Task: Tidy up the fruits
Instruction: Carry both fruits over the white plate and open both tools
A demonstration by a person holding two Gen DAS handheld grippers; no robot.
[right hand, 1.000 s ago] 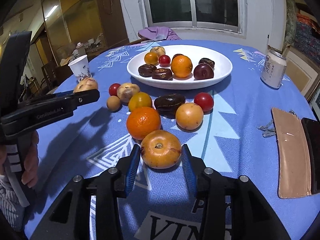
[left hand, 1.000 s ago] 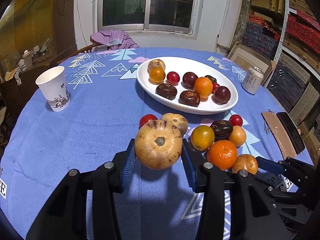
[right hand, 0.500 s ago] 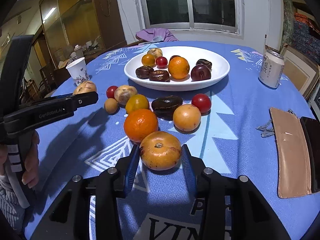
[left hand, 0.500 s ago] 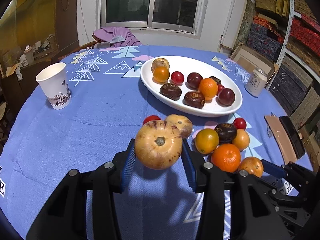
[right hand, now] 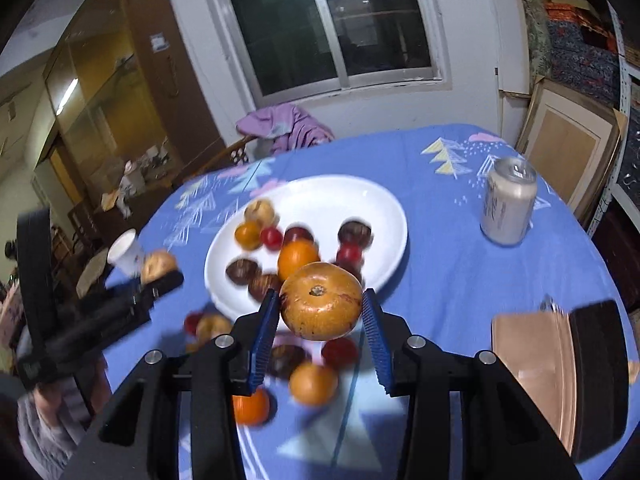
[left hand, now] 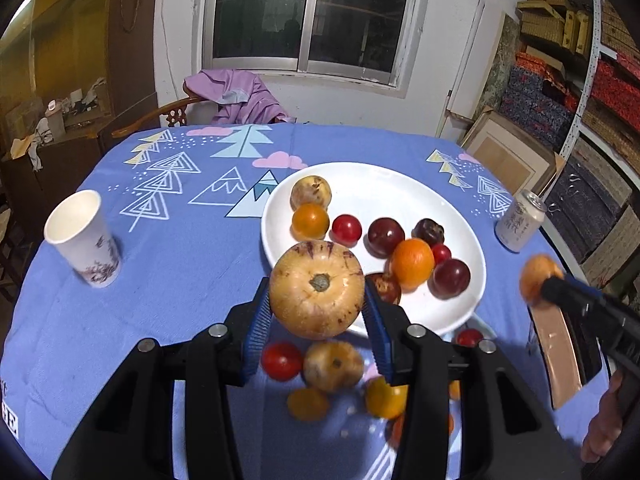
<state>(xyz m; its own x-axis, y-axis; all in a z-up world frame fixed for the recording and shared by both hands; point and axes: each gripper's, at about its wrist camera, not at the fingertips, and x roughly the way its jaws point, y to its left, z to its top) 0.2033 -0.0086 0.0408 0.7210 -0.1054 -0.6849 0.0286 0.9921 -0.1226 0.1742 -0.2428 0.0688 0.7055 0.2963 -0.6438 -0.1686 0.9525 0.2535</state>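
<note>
Carrying two fruits at once toward the white oval plate (left hand: 472, 248) is the step in hand, judged from how both claws sit above the blue patterned tabletop (left hand: 168, 264). The left claw (left hand: 317, 320) grips a pale yellow round fruit with purple streaks and a dry stem scar (left hand: 317, 292), its blue ribbed pads pressed on both flanks; the fruit hangs just in front of the plate's near rim. The right claw (right hand: 320, 326) holds a glossy orange-brown round fruit (right hand: 321, 305) the same way, also over the near rim in its own view.

To do this well, each fruit should travel far enough over the plate to reach bare white surface. Open space shows at the plate's far side and right end, while the near left part is crowded with a bright orange citrus (left hand: 412, 262), dark red plums and brown wrinkled fruits. Lowering until the fruit rests on the plate before loosening the grip would likely stop it rolling into its neighbours. The two claws should aim at separate spots so they do not collide.

More loose fruits (left hand: 332, 366) lie on the cloth below, so the job looks roughly half finished. The silver drink can (right hand: 507, 210) stands well clear to the right.
</note>
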